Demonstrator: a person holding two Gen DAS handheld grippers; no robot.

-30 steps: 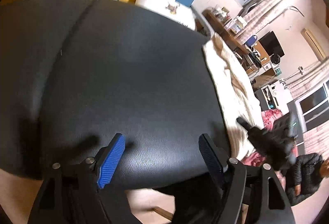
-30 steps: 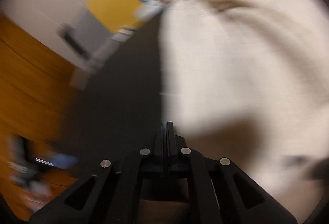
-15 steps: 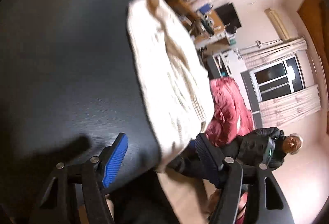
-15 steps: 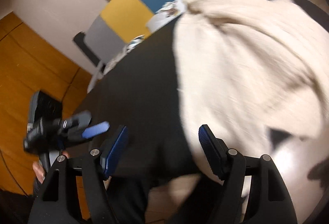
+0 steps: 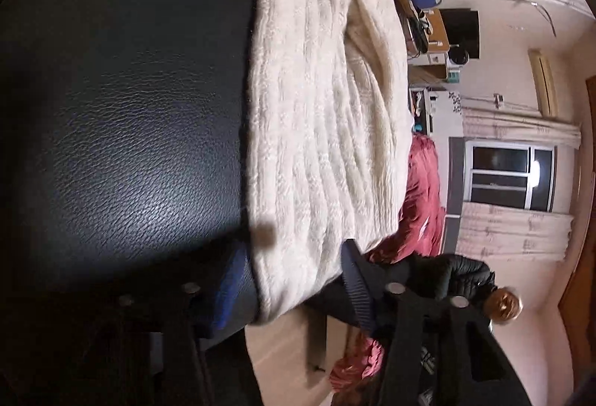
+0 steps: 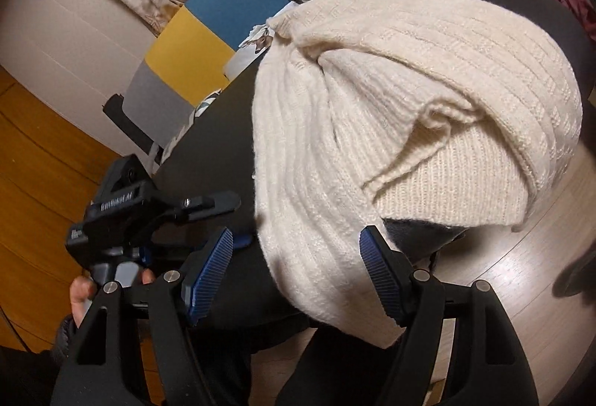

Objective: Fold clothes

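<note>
While the cream sweater [image 6: 391, 130] lies folded on the black worktop [image 5: 130, 108], its near corner hanging over the edge, the left tongs [image 5: 294, 285] have just been closing around that corner, pads not quite pressing. Right tongs [image 6: 298, 272] gape apart over the hem.

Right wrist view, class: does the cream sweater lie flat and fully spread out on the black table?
No: the cream sweater is bunched in folds, and its near edge hangs over the black table.

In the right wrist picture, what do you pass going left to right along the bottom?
The person's hand → left gripper → dark table → cream knitted sweater → pale wooden floor.
</note>
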